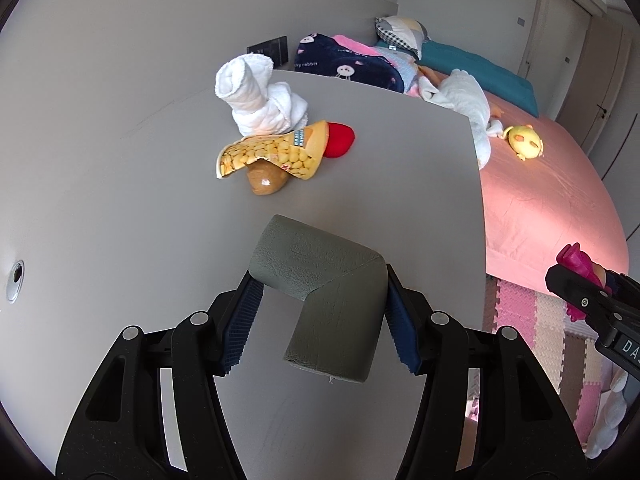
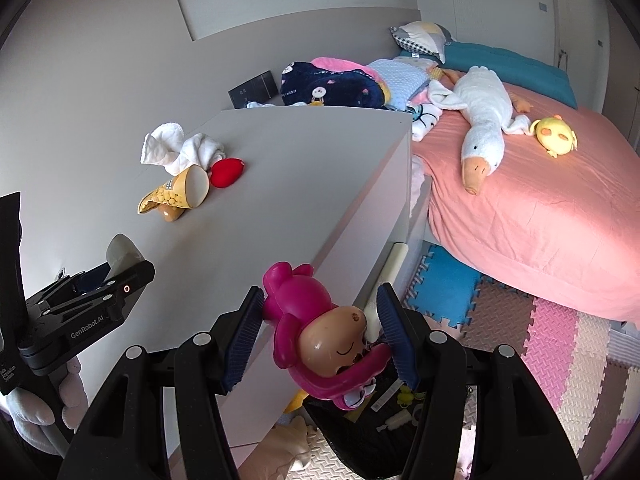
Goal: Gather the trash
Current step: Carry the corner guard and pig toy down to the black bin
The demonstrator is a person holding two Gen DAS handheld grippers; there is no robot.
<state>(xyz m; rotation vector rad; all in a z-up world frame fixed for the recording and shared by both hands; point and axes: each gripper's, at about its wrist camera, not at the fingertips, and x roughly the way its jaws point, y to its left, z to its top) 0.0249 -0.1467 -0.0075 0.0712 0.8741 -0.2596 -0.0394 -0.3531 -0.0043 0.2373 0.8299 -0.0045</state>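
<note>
Clamping a grey foam corner piece (image 1: pixel 326 300) between its blue pads, the left hand-held gripper (image 1: pixel 320 320) hangs over the grey surface (image 1: pixel 120 200), the piece pressed on both sides. Farther along the surface from the foam piece lies a small cluster: a yellow snack bag (image 1: pixel 272 154) resting on a brown rounded object (image 1: pixel 266 182), with a red object (image 1: pixel 340 140) just beside the bag and a bundle of white cloth (image 1: pixel 256 96) behind it, all well apart from the pads.

The right hand-held gripper (image 2: pixel 320 332) is closed on a pink toy figure (image 2: pixel 320 336), its tan face turned to the camera; it hangs at the surface's near edge, above the coloured floor mat (image 2: pixel 560 340). A dark mesh bag (image 2: pixel 360 432) with small items inside sits just below the toy. Beyond the surface's far side, a bed with a pink sheet (image 2: pixel 540 208) carries a white goose plush (image 2: pixel 484 120) and a yellow plush (image 2: pixel 556 136).
</note>
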